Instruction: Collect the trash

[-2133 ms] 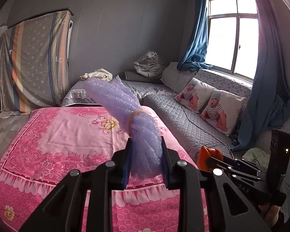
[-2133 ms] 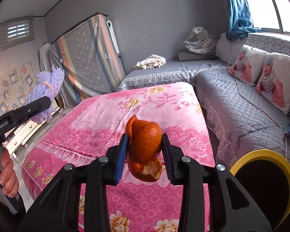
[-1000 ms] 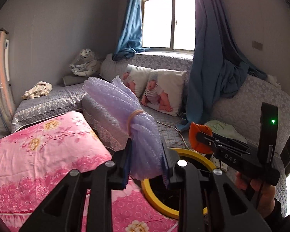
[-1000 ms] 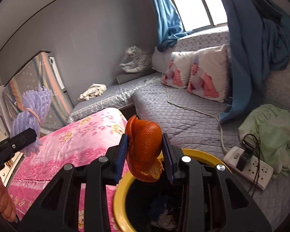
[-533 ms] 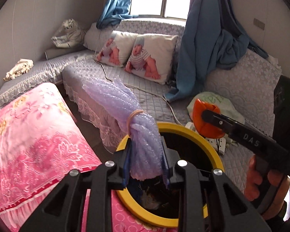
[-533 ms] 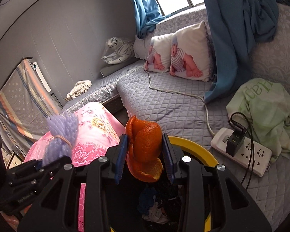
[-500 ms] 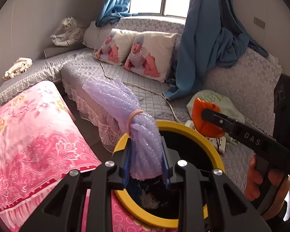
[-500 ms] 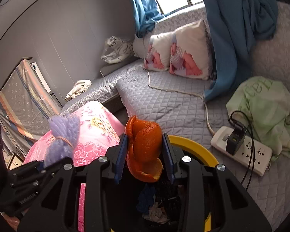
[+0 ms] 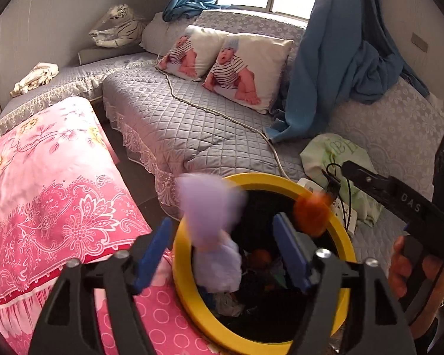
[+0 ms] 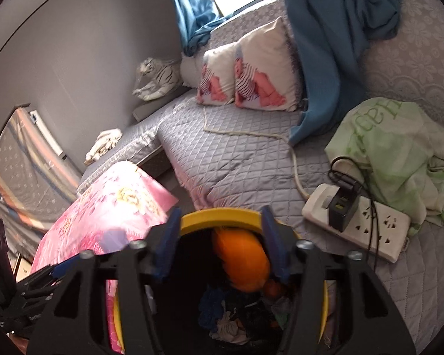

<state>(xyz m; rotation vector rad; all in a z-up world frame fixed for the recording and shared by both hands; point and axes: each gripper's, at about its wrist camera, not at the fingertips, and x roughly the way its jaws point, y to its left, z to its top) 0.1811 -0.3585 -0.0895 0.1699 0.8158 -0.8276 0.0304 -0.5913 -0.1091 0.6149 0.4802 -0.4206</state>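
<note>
Both wide: left gripper (image 9: 222, 251) clear of blurred purple foam bundle (image 9: 213, 230), right gripper (image 10: 220, 245) of smeared orange peel (image 10: 241, 261), over yellow-rimmed bin (image 9: 189, 281), bottom hidden at 6 o'clock.

Yellow-rimmed bin (image 9: 253, 177), lilac foam (image 9: 213, 230), orange peel (image 10: 241, 263), pink floral bedspread (image 9: 44, 177), grey quilted sofa (image 9: 192, 130), blue curtain (image 9: 334, 59).

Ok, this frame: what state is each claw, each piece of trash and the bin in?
left claw: open
right claw: open
purple foam net: released, blurred, dropping into bin
orange peel: released, blurred, dropping into bin
yellow-rimmed bin: uncovered, trash already inside
</note>
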